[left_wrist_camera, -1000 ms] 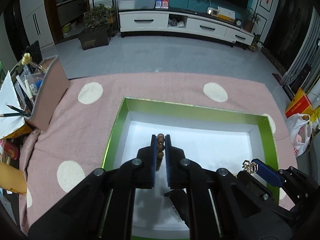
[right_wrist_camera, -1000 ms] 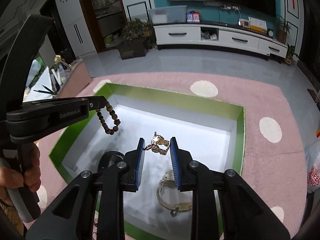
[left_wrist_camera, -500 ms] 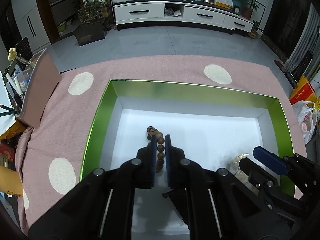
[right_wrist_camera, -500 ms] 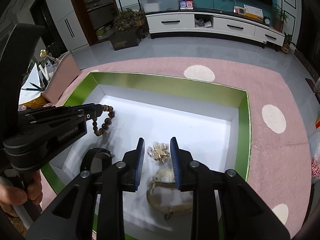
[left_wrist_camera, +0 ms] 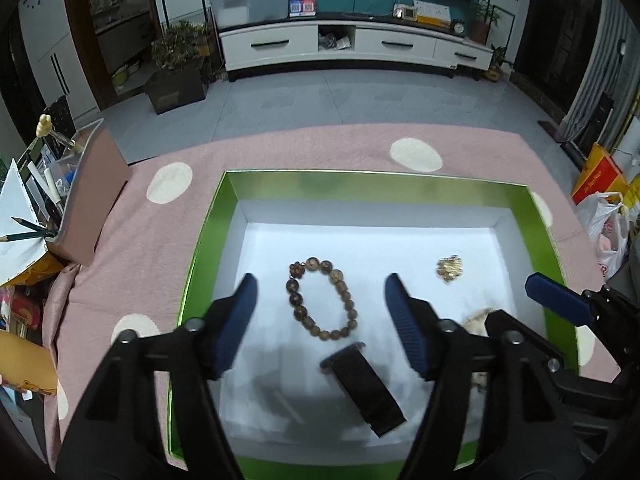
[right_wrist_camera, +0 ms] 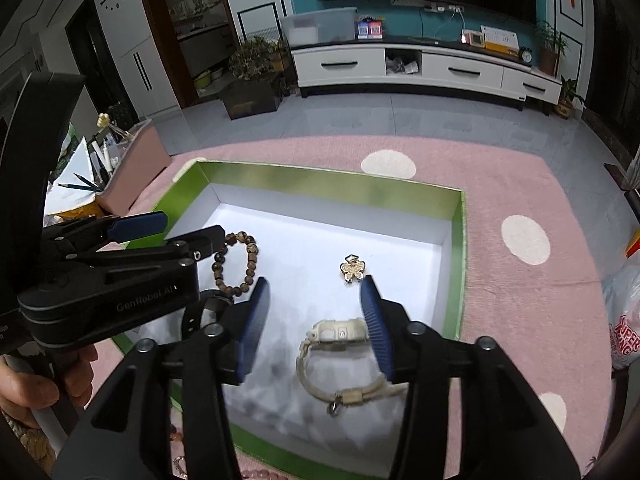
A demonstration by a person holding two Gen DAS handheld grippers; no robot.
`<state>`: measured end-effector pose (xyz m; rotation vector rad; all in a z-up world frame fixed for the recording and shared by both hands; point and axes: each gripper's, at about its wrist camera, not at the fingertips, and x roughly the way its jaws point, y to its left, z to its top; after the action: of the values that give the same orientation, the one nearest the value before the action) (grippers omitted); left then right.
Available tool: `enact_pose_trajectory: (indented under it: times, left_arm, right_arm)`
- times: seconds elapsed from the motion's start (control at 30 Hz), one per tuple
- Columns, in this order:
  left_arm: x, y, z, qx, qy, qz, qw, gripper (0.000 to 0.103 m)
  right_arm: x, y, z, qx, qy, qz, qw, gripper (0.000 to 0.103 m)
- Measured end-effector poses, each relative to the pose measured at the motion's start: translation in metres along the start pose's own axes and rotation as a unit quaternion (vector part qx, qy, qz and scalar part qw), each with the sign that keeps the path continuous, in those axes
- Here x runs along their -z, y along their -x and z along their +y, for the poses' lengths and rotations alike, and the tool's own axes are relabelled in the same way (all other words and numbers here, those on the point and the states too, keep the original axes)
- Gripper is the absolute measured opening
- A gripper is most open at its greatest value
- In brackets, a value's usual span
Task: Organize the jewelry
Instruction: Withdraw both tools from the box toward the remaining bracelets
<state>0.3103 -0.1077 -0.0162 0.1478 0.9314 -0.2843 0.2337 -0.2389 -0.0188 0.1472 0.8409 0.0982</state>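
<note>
Living room, pink dotted cloth [left_wrist_camera: 328, 152], perhaps carpet

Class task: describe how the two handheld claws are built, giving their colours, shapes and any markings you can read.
Both claws are matte black plastic, with two angular arms each ending in a ribbed blue pad. Silver screw heads mark the pivots. The left claw carries grey lettering on its side, seemingly "GenRobot.AI", and has a pale handle below. The right claw shows the same black arms and blue pads. No cables or sleeves show.
</note>
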Motion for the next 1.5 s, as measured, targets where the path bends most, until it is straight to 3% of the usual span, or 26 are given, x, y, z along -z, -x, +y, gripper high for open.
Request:
enact_pose_trajectory:
  times: [0.13, 0.27, 0.57, 0.77, 1.17, 1.5]
  left_arm:
    - [0.005, 0.017, -0.002, 0.0, 0.0, -0.013, 0.9999, 0.079]
    - [0.013, 0.038, -0.002, 0.001, -0.003, -0.034, 0.9994, 0.09]
    - [0.041, 0.084, -0.009, 0.011, -0.012, -0.062, 0.998, 0.101]
    - [0.065, 0.104, -0.008, 0.004, -0.02, -0.068, 0.9975, 0.101]
    - [0.12, 0.121, -0.001, -0.004, -0.011, -0.046, 0.9989, 0.101]
    - [0.162, 0.131, 0.027, 0.012, 0.057, -0.032, 0.9978, 0.101]
  right_arm:
    - [0.008, 0.018, -0.001, 0.0, -0.005, -0.013, 1.0, 0.054]
    - [0.016, 0.036, -0.002, 0.009, -0.005, -0.028, 1.0, 0.068]
    - [0.047, 0.073, -0.014, 0.023, -0.021, -0.035, 0.999, 0.084]
    - [0.072, 0.087, -0.017, 0.007, -0.039, -0.025, 0.999, 0.088]
    - [0.117, 0.11, -0.015, -0.009, -0.044, -0.004, 0.999, 0.09]
    - [0.143, 0.125, -0.013, -0.008, -0.042, 0.004, 0.999, 0.092]
